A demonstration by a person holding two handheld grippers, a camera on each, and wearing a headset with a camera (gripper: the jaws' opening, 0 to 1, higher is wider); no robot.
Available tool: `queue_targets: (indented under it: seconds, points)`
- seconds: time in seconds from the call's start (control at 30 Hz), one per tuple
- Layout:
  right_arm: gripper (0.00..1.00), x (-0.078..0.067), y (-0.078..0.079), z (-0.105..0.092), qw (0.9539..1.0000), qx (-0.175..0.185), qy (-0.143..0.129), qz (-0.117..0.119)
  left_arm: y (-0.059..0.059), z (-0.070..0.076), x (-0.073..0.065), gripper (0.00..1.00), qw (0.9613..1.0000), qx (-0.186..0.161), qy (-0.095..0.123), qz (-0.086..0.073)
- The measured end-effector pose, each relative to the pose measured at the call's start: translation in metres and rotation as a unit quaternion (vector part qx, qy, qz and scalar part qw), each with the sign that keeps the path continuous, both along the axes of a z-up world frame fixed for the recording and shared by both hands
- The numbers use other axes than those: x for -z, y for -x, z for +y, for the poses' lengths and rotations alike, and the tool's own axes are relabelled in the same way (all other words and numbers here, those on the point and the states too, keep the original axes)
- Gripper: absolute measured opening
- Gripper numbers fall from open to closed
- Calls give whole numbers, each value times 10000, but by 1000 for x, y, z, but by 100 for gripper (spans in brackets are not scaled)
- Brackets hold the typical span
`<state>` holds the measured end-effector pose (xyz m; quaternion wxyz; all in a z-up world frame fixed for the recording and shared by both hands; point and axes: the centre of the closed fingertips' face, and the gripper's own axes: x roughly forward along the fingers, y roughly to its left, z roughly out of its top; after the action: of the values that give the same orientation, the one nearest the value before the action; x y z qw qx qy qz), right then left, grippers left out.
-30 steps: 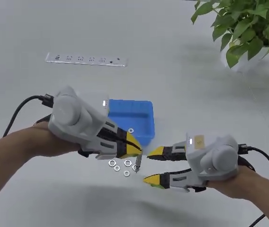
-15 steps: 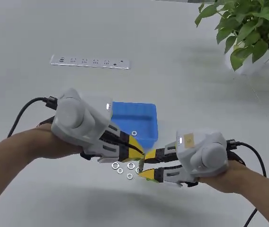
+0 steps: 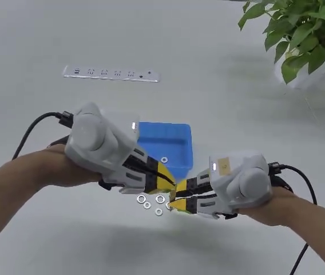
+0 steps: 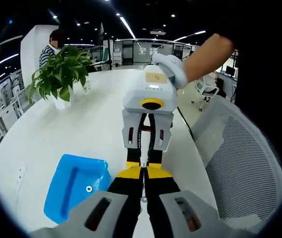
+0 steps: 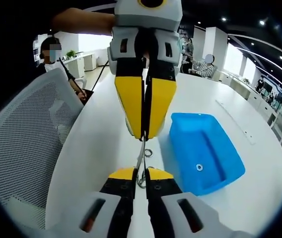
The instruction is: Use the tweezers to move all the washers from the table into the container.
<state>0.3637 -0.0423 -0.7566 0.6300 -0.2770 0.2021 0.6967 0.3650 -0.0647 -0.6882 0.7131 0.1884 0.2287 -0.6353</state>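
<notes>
Right gripper view shows left claw [image 5: 142,135] and right claw [image 5: 140,174] both pinching the tweezers [image 5: 141,154]; head view shows washers [image 3: 160,199] just beside them, near the container [image 3: 177,135].

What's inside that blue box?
One washer lies on the floor of the box. In the head view the left hand-held gripper covers its near-left corner, so anything there is hidden.
</notes>
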Motion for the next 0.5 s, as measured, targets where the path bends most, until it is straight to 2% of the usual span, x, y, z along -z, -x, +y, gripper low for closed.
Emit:
queue_targets:
  seconds: [0.37, 0.5]
  points:
    - [8, 1, 1, -3, 9999, -107, 17, -73, 3, -5, 1, 5, 9998, 207, -42, -63]
    - [8, 1, 1, -3, 9999, -94, 14, -74, 2, -6, 3, 5, 9995, 267, -130, -134]
